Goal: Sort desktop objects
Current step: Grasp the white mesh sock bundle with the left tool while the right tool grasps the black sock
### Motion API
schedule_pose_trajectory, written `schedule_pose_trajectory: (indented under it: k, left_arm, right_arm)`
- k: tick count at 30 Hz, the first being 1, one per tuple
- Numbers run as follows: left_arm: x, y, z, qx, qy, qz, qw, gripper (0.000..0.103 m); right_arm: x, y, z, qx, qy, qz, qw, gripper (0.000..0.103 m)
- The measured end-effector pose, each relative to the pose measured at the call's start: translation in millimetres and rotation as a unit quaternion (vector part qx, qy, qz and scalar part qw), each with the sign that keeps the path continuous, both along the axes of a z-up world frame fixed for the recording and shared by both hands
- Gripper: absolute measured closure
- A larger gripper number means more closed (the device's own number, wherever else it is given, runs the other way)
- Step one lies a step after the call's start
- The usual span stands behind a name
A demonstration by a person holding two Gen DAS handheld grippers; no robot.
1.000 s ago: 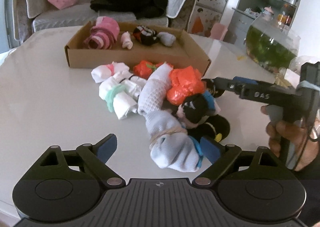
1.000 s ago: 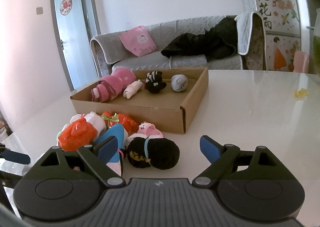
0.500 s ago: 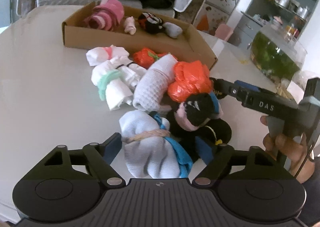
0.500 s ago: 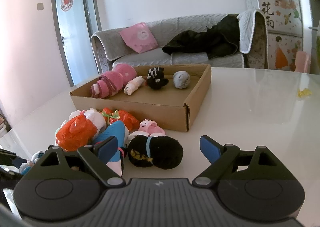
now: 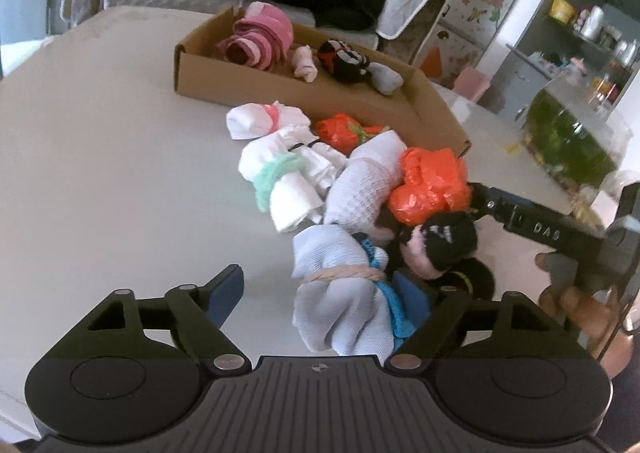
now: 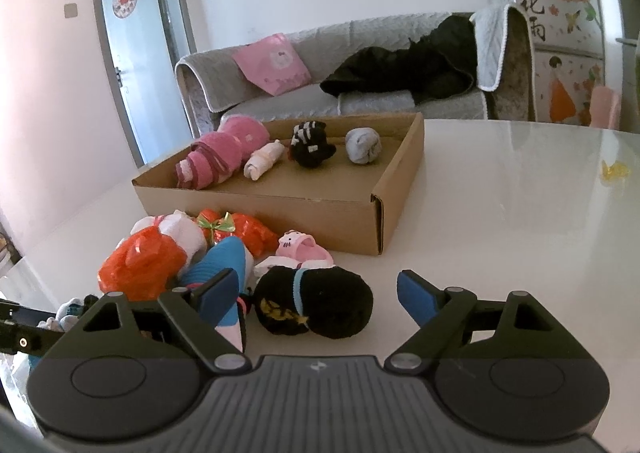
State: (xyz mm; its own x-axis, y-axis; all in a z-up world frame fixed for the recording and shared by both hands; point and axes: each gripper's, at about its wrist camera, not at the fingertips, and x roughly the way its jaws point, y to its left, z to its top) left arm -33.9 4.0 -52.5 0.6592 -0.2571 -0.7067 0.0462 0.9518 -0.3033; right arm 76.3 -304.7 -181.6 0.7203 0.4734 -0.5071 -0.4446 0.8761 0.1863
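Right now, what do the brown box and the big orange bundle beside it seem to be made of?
The box looks like plain corrugated cardboard: matte brown, with a folded flap seam at its corner. The orange bundle looks like thin plastic film, perhaps a bag: it is glossy, crinkled, with sharp shiny creases. What is inside it cannot be seen.

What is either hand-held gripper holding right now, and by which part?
Nothing is held. The left hand-held gripper is open around the pale blue sock bundle, its left pad clear of it. The right hand-held gripper is open around the black sock ball.
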Motion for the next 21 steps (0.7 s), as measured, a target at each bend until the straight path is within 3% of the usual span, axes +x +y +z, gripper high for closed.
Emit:
schedule_pose_trajectory:
  k: [6, 11, 13, 21]
  left_arm:
    - [1.7, -15.7, -1.6, 0.054, -0.003, -0.005, 0.9985, 0.014]
    - [3.2, -31.6, -3.7, 0.093, -0.011, -0.028, 0.9952, 0.026]
    - [1.0, -36.1, -3.5, 0.106, -0.016, -0.038, 0.9935, 0.043]
    - [-7.0, -39.2, -4.4, 0.108, -0.02, -0.046, 0.9929, 0.047]
  right_arm:
    - [9.3, 1.7, -4.3, -0.006, 0.026, -0.003, 1.0, 0.028]
    - [8.7, 3.4, -6.1, -0.009, 0.031, 0.004, 0.999, 0.049]
    - [8.3, 1.5, -6.1, -0.006, 0.032, -0.001, 0.999, 0.05]
    - [2.2, -1.9, -6.1, -0.003, 0.031, -0.005, 0.999, 0.052]
